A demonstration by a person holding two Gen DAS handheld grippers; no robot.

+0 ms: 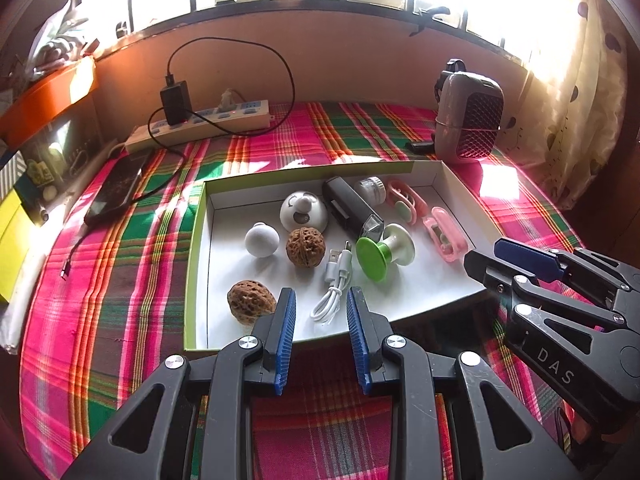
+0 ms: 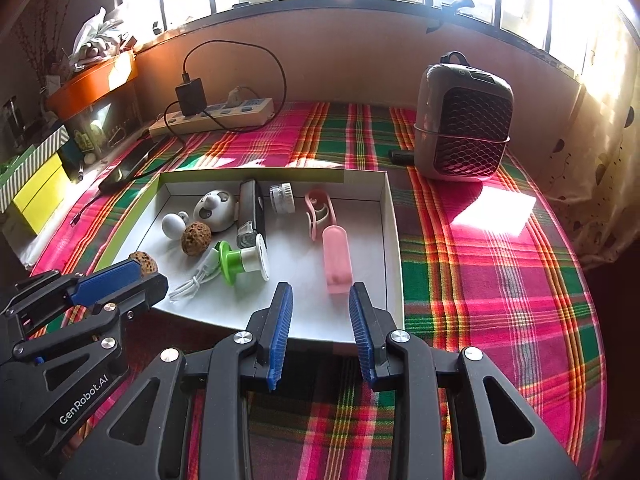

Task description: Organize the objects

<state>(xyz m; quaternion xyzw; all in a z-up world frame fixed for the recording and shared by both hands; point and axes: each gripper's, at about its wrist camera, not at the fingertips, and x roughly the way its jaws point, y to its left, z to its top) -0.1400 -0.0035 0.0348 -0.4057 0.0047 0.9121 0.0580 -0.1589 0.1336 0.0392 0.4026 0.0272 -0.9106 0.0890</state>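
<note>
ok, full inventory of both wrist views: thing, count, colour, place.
shallow cardboard box: 1, white inside with green rim, centre of plaid cloth
wrinkled walnuts: 2, brown, left half of box
round ball-shaped knob: 1, white, beside far walnut
dome with face print: 1, white, back of box
coiled USB cable: 1, white, front of box
spool-shaped stand: 1, green and white, box middle
rectangular gadget: 1, black, lying behind the stand
small jar: 1, clear, back
plastic clips: 2, pink, right side
power strip: 1, cream, by wall
portable fan: 1, grey, back right
left gripper: jaws open, empty
right gripper: jaws open, empty
</note>
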